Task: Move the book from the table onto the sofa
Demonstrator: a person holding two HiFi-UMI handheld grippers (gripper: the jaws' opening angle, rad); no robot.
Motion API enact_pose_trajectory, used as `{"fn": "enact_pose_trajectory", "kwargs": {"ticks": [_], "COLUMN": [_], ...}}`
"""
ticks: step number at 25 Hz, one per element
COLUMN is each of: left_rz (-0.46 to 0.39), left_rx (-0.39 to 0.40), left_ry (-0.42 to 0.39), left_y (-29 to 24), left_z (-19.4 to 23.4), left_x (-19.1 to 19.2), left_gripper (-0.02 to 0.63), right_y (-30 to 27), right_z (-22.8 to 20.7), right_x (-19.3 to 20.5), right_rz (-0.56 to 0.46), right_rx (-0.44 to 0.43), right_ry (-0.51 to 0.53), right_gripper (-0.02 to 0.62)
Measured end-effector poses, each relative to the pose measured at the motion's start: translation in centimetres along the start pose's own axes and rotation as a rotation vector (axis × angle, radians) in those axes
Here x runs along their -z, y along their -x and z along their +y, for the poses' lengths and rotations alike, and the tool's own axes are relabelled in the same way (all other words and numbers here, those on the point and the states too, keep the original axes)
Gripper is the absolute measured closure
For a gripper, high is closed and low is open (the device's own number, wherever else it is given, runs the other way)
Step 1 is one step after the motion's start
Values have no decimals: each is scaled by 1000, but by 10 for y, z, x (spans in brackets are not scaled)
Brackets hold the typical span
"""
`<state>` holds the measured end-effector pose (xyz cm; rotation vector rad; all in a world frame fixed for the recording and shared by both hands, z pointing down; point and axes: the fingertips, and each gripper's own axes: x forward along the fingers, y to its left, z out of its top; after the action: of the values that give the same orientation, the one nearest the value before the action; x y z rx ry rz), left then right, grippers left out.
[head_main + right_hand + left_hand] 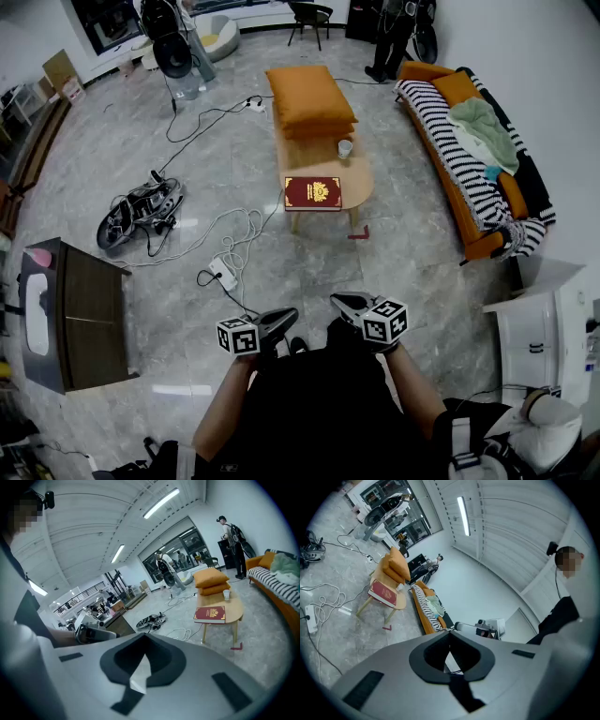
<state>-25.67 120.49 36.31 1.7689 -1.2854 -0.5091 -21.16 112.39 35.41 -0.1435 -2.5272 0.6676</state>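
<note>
Task not started: dark red gold-crested hardcover book lies flat on the pale wooden table at 12 o'clock, well apart from the striped orange sofa at 2 o'clock, and left gripper and right gripper both have jaws pressed together, empty, touching nothing.

The floor is grey polished stone with pale veins, and it reflects the light. At the upper right of the head view a white wall stands behind an orange sofa with a striped cover. A low wooden table is in the upper middle. A black chair is at the top edge, a dark cabinet at the left and a white cabinet at the lower right. In the right gripper view, long ceiling lamps shine above tall glass windows.
</note>
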Motion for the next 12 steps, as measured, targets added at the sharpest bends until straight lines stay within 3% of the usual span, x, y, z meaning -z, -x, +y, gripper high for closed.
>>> {"fn": "enact_pose_trajectory", "kwargs": {"ticks": [12], "left_rz": [4], "left_rx": [0], "left_ry": [-1], "left_y": [4], "left_z": [0], "left_x": [-4], "left_gripper": [595], "right_y": [-8], "right_z": [1], "right_x": [0], "right_rz": [8], "right_rx": [1], "right_ry": [-6], "right_gripper": [589]}}
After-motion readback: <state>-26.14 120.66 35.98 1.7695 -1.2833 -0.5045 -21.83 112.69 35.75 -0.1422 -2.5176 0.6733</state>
